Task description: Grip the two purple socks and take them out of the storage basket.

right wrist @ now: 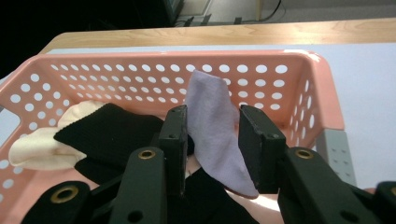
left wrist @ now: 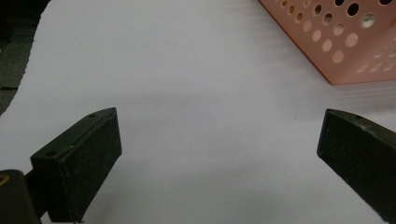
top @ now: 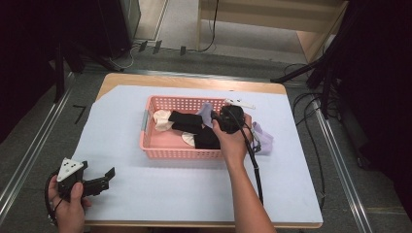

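A lavender sock (right wrist: 215, 126) is pinched between the jaws of the right claw (right wrist: 212, 140) over the pink basket (top: 150, 145), where black socks (top: 187, 122) and a cream sock (top: 162, 120) are piled. The left claw (top: 99, 182) is held wide open and empty near the front left corner. The wooden surface (top: 194, 81) is covered by a pale sheet (top: 160, 189), with cables trailing on the grey floor (top: 311, 121) behind.
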Action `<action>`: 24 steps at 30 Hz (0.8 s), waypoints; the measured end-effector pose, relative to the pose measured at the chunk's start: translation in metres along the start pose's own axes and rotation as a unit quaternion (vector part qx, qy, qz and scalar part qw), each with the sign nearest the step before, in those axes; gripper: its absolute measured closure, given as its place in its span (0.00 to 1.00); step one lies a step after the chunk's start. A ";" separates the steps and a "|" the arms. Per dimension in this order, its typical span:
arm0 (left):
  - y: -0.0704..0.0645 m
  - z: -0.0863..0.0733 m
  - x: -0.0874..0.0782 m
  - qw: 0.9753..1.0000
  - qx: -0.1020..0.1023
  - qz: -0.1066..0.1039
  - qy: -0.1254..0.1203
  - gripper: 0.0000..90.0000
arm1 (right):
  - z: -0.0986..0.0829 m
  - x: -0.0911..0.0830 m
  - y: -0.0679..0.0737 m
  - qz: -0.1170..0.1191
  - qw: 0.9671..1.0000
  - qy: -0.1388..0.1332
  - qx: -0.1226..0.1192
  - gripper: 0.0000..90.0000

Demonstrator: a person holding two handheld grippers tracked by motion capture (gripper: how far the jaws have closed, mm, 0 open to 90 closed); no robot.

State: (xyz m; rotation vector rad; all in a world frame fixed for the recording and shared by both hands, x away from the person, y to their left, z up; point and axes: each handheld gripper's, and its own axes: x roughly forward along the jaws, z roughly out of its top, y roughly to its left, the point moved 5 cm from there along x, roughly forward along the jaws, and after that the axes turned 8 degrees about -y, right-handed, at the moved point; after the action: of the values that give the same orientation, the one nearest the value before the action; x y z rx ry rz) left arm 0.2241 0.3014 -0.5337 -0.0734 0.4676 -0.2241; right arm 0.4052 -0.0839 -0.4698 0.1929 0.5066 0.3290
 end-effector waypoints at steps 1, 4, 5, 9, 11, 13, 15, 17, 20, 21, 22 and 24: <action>0.000 0.000 0.000 1.000 0.000 0.001 -0.001 0.01 | 0.002 0.001 0.001 -0.002 1.000 0.004 0.002 0.71; 0.000 0.000 0.000 1.000 0.000 0.001 0.000 0.01 | 0.008 0.006 0.003 -0.008 0.999 -0.029 -0.017 0.67; 0.000 0.000 0.000 1.000 0.000 0.001 0.000 0.01 | 0.008 0.008 0.004 -0.016 0.999 -0.024 -0.019 0.68; 0.001 0.000 0.000 1.000 -0.001 0.001 0.000 0.01 | 0.003 0.025 0.007 -0.016 1.000 0.003 -0.021 0.70; 0.001 0.000 0.000 1.000 -0.002 0.000 -0.001 0.01 | 0.000 0.035 0.008 -0.017 1.000 0.011 -0.020 0.71; 0.001 0.000 0.000 1.000 -0.002 0.000 -0.001 0.01 | -0.002 0.042 0.008 -0.018 1.000 0.018 -0.015 0.71; 0.001 0.000 0.000 1.000 -0.003 -0.001 -0.001 0.01 | -0.006 0.050 0.008 -0.019 0.999 0.036 -0.009 0.71; 0.001 0.000 0.000 1.000 -0.003 -0.001 0.000 0.01 | -0.011 0.058 0.006 -0.024 0.998 0.057 -0.010 0.69; 0.000 0.000 0.000 1.000 -0.001 -0.001 -0.001 0.01 | -0.015 0.065 0.007 -0.032 0.996 0.078 -0.039 0.65; 0.000 0.000 0.000 1.000 0.001 -0.001 -0.001 0.01 | -0.017 0.067 0.007 -0.030 0.995 0.086 -0.043 0.64; 0.000 0.000 0.000 1.000 0.001 0.000 0.000 0.01 | -0.019 0.069 0.007 -0.032 0.994 0.094 -0.051 0.65; 0.000 0.000 0.000 1.000 0.001 0.000 0.000 0.01 | -0.023 0.072 0.009 -0.029 0.992 0.106 -0.058 0.65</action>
State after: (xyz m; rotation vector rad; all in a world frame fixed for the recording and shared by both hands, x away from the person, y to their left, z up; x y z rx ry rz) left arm 0.2238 0.3014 -0.5337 -0.0711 0.4673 -0.2244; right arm 0.4509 -0.0479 -0.5192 0.0304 0.6991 0.3224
